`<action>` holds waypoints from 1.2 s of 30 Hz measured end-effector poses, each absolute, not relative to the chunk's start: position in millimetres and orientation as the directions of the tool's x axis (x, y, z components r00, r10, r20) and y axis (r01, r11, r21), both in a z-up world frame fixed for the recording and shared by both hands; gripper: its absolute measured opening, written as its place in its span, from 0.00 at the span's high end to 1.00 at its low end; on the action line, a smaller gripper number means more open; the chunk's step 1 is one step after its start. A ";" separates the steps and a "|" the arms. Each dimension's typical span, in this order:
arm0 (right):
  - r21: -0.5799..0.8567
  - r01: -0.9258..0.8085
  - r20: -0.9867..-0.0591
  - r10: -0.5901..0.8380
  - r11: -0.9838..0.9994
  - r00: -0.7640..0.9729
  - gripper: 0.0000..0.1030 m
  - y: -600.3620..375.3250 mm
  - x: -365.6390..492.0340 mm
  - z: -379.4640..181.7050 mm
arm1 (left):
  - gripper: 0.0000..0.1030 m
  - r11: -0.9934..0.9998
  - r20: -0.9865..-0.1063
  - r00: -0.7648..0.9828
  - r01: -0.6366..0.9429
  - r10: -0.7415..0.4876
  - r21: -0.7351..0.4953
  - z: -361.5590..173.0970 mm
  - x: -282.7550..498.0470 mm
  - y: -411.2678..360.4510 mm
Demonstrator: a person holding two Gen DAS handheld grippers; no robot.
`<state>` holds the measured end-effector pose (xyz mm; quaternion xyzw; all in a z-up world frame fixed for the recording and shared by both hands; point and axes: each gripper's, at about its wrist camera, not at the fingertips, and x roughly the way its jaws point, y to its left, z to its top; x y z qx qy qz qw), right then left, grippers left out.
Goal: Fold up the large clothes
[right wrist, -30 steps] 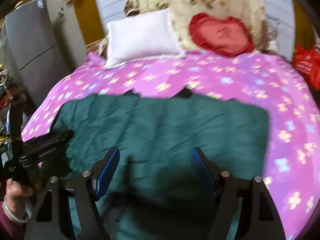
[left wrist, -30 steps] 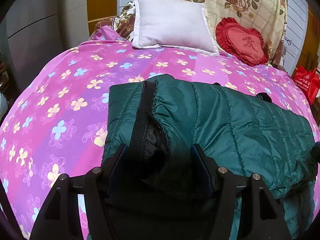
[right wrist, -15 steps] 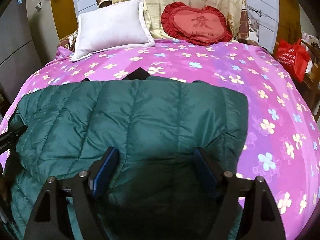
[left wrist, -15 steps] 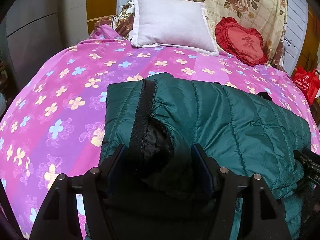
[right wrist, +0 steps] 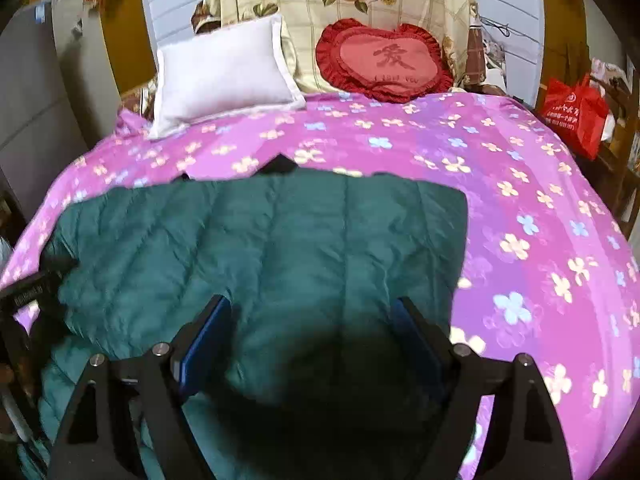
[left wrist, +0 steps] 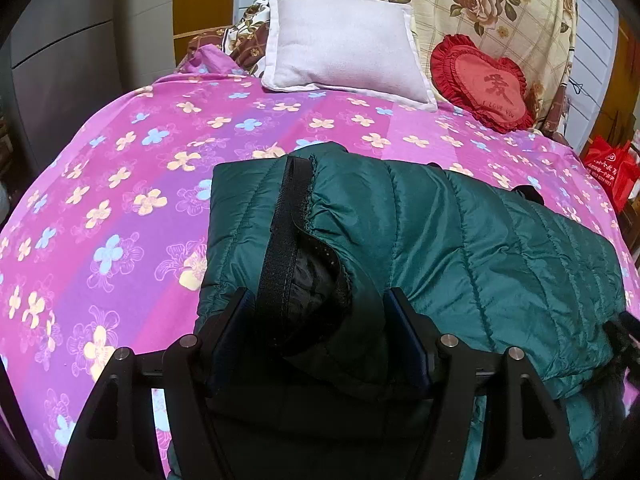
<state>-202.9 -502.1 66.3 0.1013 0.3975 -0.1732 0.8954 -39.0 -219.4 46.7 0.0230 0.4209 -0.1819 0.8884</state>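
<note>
A dark green quilted jacket [left wrist: 460,240] lies folded across the pink flowered bed. Its black-trimmed edge [left wrist: 280,248] bulges up at the near left. My left gripper [left wrist: 318,300] straddles that bulge. Its jaws are opening, and the fabric fills the gap without looking pinched. In the right wrist view the jacket [right wrist: 280,232] spreads flat. My right gripper [right wrist: 310,308] hovers open over its near right part, with fabric below the fingers and nothing clamped. Each gripper shows at the edge of the other's view: the right gripper [left wrist: 624,332] and the left gripper [right wrist: 28,292].
The pink sheet [left wrist: 120,200] stretches bare around the jacket. At the bed's head lie a white pillow [left wrist: 344,48] and a red heart cushion [left wrist: 484,84]. A red bag [right wrist: 576,112] stands beside the bed on the right, a grey cabinet [left wrist: 60,60] on the left.
My right gripper has swung rightward and dropped closer over the jacket, its jaws a little wider. The left gripper has stayed put, its jaws slightly wider around the bulge.
</note>
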 end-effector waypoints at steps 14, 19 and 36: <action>-0.015 0.402 -0.759 -0.272 0.916 0.591 0.09 -497.1 -190.6 55.7 | 0.48 0.932 -0.754 0.581 0.346 -0.305 -0.111 46.7 -40.7 -221.5; 0.073 0.405 -0.731 -0.228 0.911 0.644 0.09 -498.7 -218.4 70.4 | 0.48 0.934 -0.756 0.579 0.336 -0.306 -0.121 48.0 -42.2 -220.4; 0.059 0.452 -0.765 -0.251 0.890 0.593 0.09 -506.0 -255.0 75.2 | 0.48 0.930 -0.761 0.547 0.305 -0.349 -0.207 63.0 -64.4 -199.1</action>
